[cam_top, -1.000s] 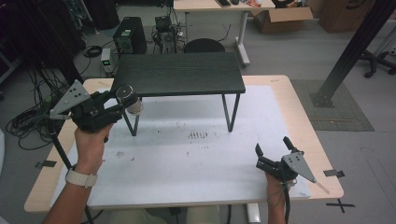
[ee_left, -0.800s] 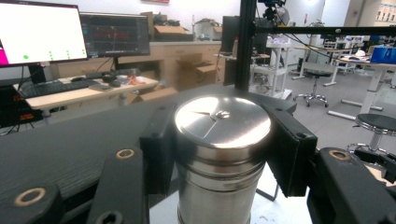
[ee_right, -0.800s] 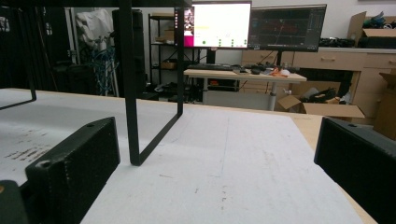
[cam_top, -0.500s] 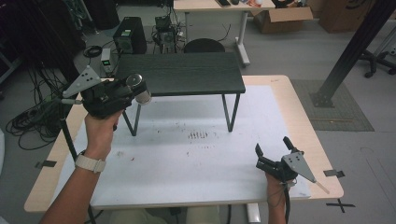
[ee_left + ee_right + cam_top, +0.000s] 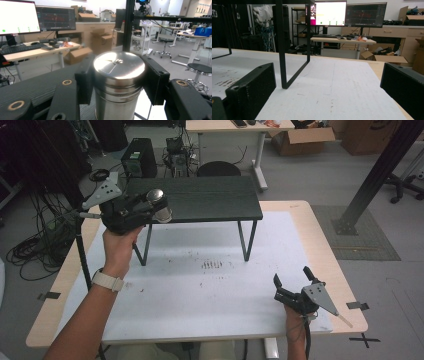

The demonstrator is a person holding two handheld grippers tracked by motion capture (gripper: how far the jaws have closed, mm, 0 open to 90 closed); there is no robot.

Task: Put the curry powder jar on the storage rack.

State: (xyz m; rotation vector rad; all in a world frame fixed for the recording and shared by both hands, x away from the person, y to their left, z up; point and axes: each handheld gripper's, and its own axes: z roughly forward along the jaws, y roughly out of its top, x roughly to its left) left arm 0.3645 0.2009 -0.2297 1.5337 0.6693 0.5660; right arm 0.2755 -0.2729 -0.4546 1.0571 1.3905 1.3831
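Two claws in play here, and only one is doing any work. Nearest the person, the right claw point(image 5: 292, 282) sits low at the front right corner of the white-topped counter point(image 5: 210, 305), jaws spread wide with nothing between them; in the right gripper view you look straight out between the two black jaws across bare counter surface toward a thin black metal leg point(image 5: 282, 50). My guess is it's just parked out of the way so it doesn't bump anything. Further in, the person's left hand point(image 5: 120, 245) has the left claw point(image 5: 162, 210) raised up at about the height of the small black slatted shelf on thin metal legs point(image 5: 200, 200), right at the shelf's left front corner. That claw is clamped on a shiny round stainless steel canister with a flat lid point(image 5: 118, 82), gripping it on both sides just under the lid, and the can looks upright. Holding it near the top like that makes sense to me: it keeps the bottom free so it can be set down flat. The canister is in the air, hanging at the shelf's edge, and I can't tell if it's touching the shelf yet. Looks like it's about to go on top of the shelf. Way in the back there are desks, monitors and cardboard boxes.
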